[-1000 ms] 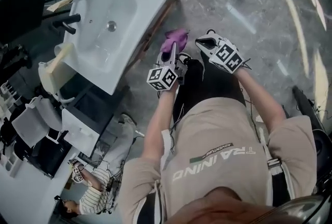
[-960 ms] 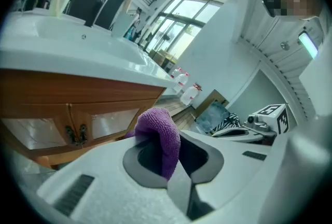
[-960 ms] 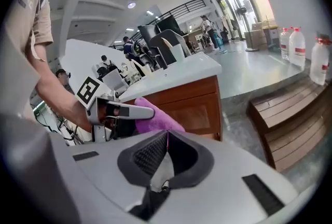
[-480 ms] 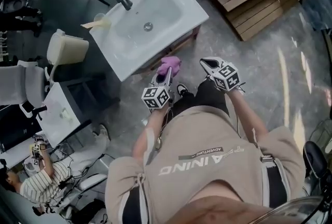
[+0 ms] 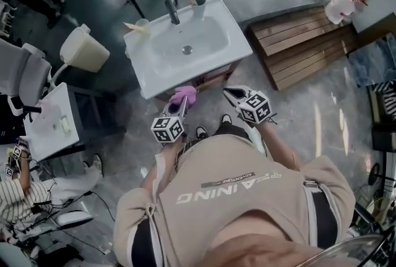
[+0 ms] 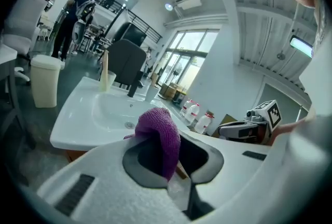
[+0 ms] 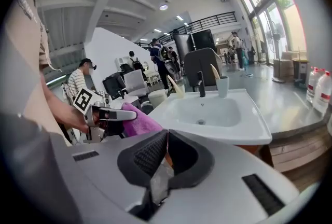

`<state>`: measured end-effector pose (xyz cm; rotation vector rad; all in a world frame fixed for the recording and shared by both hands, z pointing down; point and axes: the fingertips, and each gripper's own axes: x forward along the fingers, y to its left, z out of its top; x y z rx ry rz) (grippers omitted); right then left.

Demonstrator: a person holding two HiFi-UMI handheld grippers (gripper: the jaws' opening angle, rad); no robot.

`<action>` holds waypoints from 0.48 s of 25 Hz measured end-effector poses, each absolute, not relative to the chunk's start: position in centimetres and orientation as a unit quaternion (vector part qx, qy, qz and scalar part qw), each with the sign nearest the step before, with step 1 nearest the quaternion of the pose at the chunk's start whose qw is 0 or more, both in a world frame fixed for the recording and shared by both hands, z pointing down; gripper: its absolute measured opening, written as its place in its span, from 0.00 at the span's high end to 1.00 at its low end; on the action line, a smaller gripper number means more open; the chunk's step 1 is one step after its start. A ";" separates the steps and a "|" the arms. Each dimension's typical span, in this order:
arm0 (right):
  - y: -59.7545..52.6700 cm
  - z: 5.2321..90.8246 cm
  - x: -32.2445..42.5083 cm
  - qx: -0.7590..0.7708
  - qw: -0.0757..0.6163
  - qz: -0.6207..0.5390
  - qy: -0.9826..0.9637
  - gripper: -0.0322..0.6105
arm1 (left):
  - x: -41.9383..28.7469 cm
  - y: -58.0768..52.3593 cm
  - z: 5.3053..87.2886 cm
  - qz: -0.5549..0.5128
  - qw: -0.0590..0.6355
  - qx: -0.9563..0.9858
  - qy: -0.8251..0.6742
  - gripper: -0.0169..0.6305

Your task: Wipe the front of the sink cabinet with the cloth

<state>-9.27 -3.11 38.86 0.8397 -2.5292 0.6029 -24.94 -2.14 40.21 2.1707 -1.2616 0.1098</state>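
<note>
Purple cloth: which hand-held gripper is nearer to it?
Left. The left hand-held gripper is shut on the purple cloth at the washbasin's front edge; the right hand-held gripper, shut and empty, is apart to its right.

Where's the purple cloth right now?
In the head view, the purple cloth is pinched in the left claw, just below the front edge of the white sink and left of the right claw.

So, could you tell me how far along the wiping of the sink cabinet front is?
Done: the left gripper is shut on the purple cloth. In hand: the cloth is held up at the cabinet front, just below the sink rim; contact cannot be told. Left: the wiping itself, as no wiped patch shows. The right gripper is shut, empty.
</note>
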 end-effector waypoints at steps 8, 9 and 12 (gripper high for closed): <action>-5.3 30.5 -12.0 0.286 0.162 0.106 -0.939 0.93 | -27.2 -3.0 33.6 0.002 0.253 0.813 -0.525 0.91; -5.7 29.4 -12.0 0.283 0.155 0.099 -0.941 0.93 | -27.4 -3.2 32.3 -0.003 0.236 0.813 -0.532 0.91; -6.5 27.1 -11.7 0.277 0.140 0.084 -0.947 0.93 | -27.3 -3.4 28.5 -0.016 0.192 0.817 -0.543 0.91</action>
